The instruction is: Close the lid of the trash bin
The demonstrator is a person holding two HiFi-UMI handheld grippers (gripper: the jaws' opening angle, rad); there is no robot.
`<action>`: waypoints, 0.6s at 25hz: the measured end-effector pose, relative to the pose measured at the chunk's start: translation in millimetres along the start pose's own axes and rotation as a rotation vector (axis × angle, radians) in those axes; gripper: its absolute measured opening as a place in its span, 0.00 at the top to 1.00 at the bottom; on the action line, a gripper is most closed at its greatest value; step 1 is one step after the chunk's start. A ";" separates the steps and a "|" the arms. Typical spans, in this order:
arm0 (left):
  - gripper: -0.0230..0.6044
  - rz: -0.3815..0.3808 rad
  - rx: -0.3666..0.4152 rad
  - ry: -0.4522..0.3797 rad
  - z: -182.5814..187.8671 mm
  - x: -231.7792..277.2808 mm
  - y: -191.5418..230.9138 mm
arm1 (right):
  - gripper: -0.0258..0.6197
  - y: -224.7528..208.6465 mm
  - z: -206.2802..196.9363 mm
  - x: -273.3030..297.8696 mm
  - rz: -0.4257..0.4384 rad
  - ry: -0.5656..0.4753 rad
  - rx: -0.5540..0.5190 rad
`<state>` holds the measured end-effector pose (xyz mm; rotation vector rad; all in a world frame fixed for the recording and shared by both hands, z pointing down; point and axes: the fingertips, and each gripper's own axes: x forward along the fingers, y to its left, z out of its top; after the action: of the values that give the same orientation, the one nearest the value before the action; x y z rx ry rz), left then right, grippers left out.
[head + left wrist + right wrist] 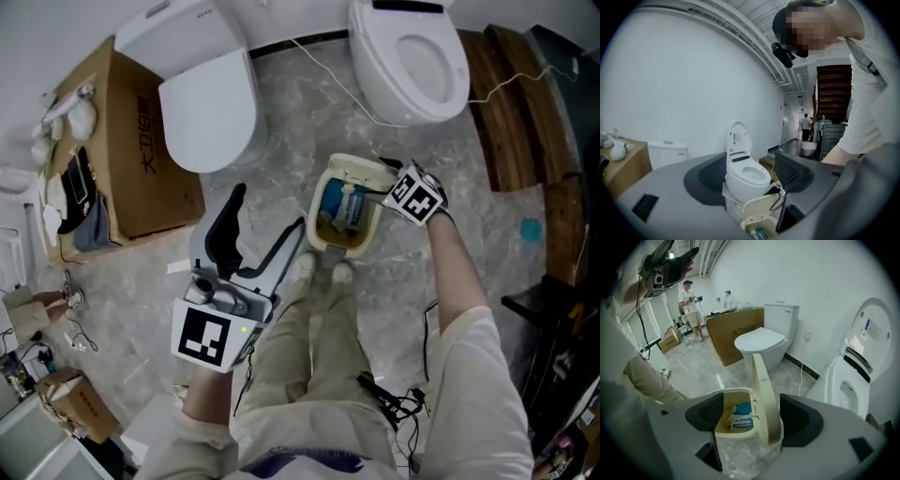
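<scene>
Underfoot: grey marbled floor [309, 112], white wall [670, 84].
Room: closed toilet [202, 103] beside cardboard box [141, 150]; open toilet [412, 56].
Trash bin [345, 211]: on floor, lid [764, 390] upright.
Right gripper [752, 416]: jaws spread, straddling lid.
Left gripper [750, 176]: jaws spread, empty.

Bright, diffuse indoor light; shadows soft and short. Head view: sharp throughout, with a faint sheen on the floor [309, 103] and the bin [315, 217] interior in shade. Both gripper views: strong fisheye bowing of straight lines, black vignette at the corners, near jaws slightly soft. Left gripper view: pale wall [693, 93] evenly lit. Right gripper view: a streak of glare on the floor.
</scene>
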<state>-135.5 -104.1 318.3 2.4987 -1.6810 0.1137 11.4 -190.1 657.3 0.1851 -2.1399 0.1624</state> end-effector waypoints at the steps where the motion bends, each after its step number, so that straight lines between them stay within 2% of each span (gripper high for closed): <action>1: 0.48 0.000 -0.001 0.002 -3.0 -0.5 0.1 | 0.37 2.7 -1.4 1.1 0.007 0.005 -0.005; 7: 0.48 0.005 -0.023 0.002 -6.2 0.1 0.3 | 0.40 26.4 -2.6 -6.4 0.025 -0.006 0.022; 15: 0.48 -0.010 -0.025 0.005 -11.1 22.2 3.5 | 0.40 103.1 -14.8 0.5 0.077 -0.064 0.069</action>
<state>-130.3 -124.1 332.5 2.4862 -1.6571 0.0968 3.1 -86.3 661.1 0.1505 -2.2075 0.2788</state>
